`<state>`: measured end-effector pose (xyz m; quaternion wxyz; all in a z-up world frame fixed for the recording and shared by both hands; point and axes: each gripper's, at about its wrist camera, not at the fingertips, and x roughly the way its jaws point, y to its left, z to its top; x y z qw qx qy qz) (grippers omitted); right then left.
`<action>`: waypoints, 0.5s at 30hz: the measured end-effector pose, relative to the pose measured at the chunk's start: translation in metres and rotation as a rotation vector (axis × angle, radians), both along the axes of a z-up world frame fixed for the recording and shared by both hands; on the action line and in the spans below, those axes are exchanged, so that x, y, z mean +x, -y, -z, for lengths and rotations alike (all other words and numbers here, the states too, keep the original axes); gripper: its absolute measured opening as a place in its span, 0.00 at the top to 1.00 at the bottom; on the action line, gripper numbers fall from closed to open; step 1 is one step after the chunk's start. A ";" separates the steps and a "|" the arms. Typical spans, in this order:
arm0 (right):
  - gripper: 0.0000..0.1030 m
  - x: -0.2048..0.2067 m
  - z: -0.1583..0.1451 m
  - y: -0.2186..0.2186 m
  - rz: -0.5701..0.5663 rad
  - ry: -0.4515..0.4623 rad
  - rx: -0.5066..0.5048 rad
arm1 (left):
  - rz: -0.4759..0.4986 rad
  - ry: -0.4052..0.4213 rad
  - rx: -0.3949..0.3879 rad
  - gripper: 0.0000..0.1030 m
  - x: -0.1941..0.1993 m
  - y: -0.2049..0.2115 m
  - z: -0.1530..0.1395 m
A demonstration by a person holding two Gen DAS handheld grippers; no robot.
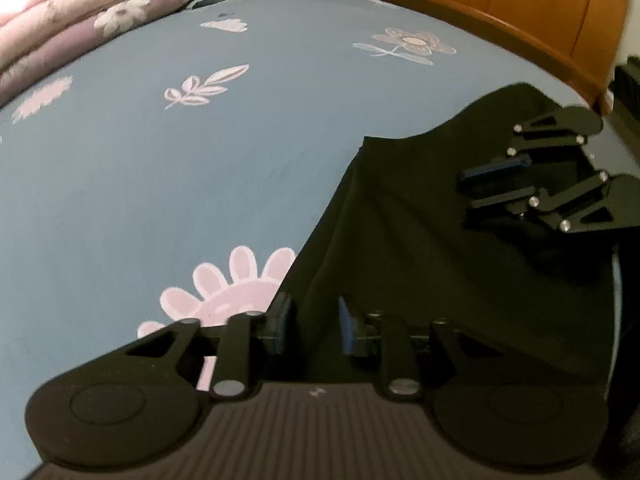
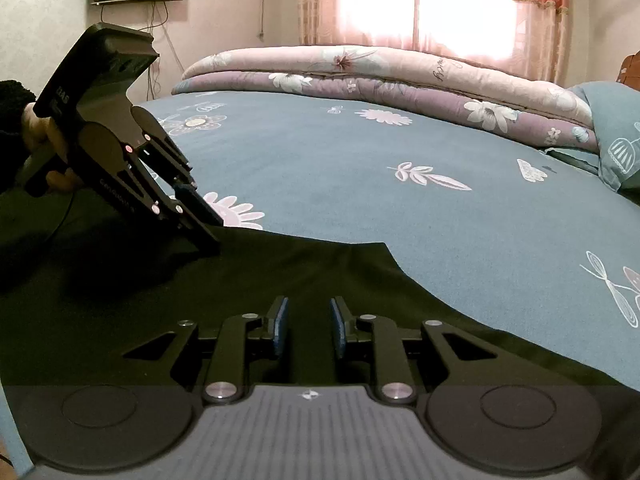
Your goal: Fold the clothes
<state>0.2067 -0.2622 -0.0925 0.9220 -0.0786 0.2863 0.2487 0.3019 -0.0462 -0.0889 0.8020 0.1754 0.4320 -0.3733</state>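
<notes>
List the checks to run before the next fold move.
1. Left gripper holds the black garment: ok. Cloth sits between nearly closed jaws at its edge, and folds run out from them.
2. Right gripper holds the garment: cannot tell. The jaws are partly apart over the cloth.
3. Garment lies flat: not ok. Creases run between the two grippers.
4. Bedsheet beyond the garment is free for the fold: ok.
5. Folded quilt is clear of the garment: ok. It lies at the far side.
</notes>
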 end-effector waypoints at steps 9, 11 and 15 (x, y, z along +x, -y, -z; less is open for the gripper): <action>0.66 0.001 0.000 0.001 0.012 0.012 0.003 | -0.088 0.055 -0.025 1.00 -0.009 -0.001 -0.007; 0.66 0.001 0.001 0.002 0.015 0.007 0.007 | -0.102 0.045 -0.015 1.00 -0.004 0.000 -0.004; 0.65 0.003 0.002 0.002 0.021 0.003 0.005 | -0.154 0.006 -0.025 1.00 0.007 0.001 0.006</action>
